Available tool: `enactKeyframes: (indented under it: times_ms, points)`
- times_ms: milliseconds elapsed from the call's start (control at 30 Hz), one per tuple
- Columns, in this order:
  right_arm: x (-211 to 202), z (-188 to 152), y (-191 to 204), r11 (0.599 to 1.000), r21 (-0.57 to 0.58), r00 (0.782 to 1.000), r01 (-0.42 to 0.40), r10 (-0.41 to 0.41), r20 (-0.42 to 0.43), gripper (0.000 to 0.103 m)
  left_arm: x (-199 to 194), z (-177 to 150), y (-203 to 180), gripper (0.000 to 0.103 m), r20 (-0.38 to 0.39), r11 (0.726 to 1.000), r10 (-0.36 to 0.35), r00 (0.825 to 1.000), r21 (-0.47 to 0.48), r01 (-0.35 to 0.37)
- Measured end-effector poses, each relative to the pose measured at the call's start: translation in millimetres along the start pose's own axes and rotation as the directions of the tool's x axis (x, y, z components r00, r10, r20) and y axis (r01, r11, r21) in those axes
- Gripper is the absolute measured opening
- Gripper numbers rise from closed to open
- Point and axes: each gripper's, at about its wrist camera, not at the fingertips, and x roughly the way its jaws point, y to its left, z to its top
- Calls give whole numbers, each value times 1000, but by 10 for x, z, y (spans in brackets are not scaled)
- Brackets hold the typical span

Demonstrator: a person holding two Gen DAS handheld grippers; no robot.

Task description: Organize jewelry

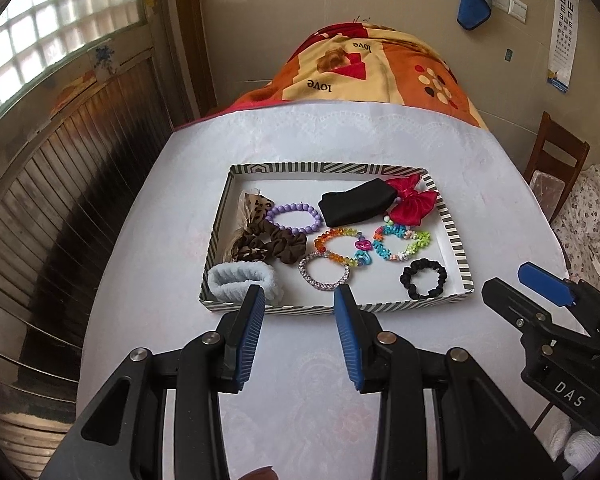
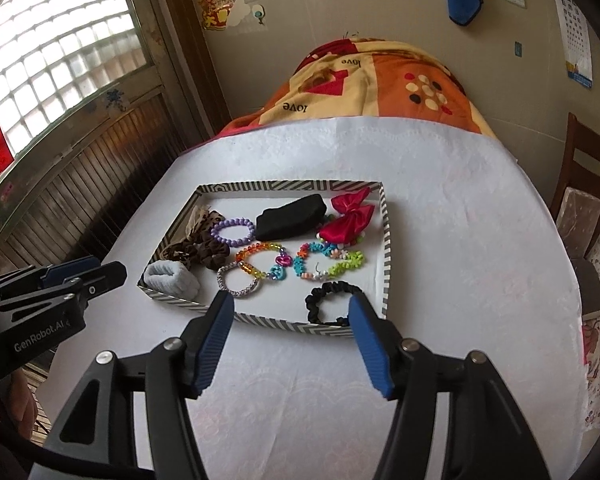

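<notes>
A striped shallow box (image 1: 456,240) (image 2: 386,240) sits on the white table and holds all the jewelry. Inside lie a purple bead bracelet (image 1: 295,218), a black cloth band (image 1: 356,204), a red bow (image 1: 412,200), brown scrunchies (image 1: 272,246), a pale blue fluffy band (image 1: 240,280), a rainbow bracelet (image 1: 340,246), a silver bracelet (image 1: 324,276), a flower bracelet (image 1: 402,244) and a black scrunchie (image 2: 328,300). My left gripper (image 1: 299,294) hovers open over the box's near edge, empty. My right gripper (image 2: 291,302) is open and empty near the black scrunchie.
A white embossed cloth (image 2: 440,240) covers the table. An orange and red blanket (image 1: 380,68) lies beyond its far end. A wooden chair (image 1: 556,160) stands at the right, and a slatted wall panel under a window (image 2: 60,52) is at the left.
</notes>
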Motion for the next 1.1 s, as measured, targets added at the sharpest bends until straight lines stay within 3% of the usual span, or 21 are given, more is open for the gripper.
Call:
enactKeyframes:
  times_ms: [1100]
  points:
    - [159, -18, 5, 1000, -6, 999, -17, 17, -41, 64, 94, -13, 72, 28, -24, 1000, -15, 1000, -15, 15]
